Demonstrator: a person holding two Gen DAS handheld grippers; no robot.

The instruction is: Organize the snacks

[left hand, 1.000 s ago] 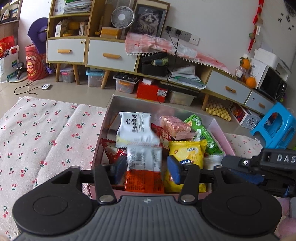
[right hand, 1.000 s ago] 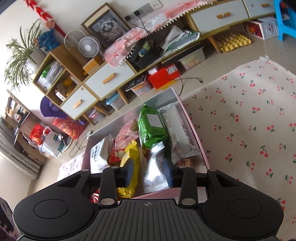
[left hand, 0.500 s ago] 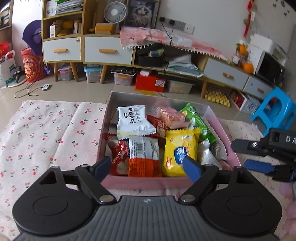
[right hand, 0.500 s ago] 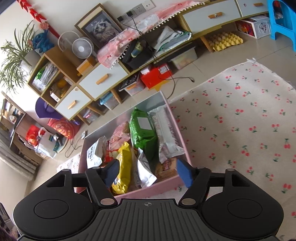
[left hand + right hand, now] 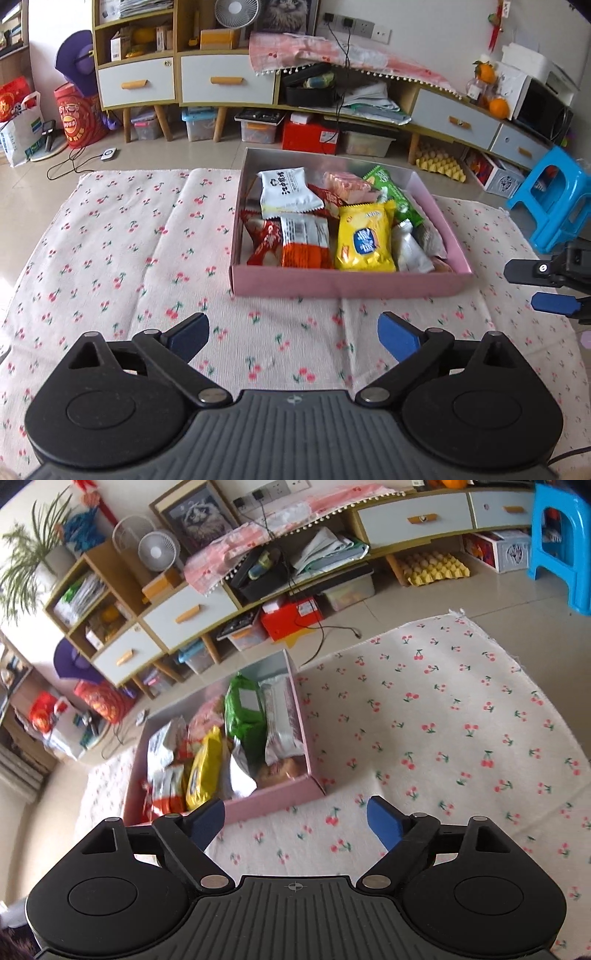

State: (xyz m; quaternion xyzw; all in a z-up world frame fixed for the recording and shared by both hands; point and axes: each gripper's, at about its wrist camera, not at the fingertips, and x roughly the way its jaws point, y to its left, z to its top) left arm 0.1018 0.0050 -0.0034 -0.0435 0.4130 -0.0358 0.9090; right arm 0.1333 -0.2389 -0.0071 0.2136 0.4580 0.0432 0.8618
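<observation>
Snacks (image 5: 332, 229) look all packed in the pink box (image 5: 347, 284), both grippers, left (image 5: 293, 336) and right (image 5: 295, 818), empty with jaws opening wide, so probably just back off.

Right hand-held gripper (image 5: 294, 818), jaws opening and empty, above the cherry-print cloth (image 5: 443, 738); beside it, the pink box (image 5: 273, 797) filled with snack packets (image 5: 203, 771).

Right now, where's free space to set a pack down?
Bare cloth left of the box, and more cloth right of it in the right wrist view, out to the stool. The strip between box and left gripper is free too. The box is packed.
</observation>
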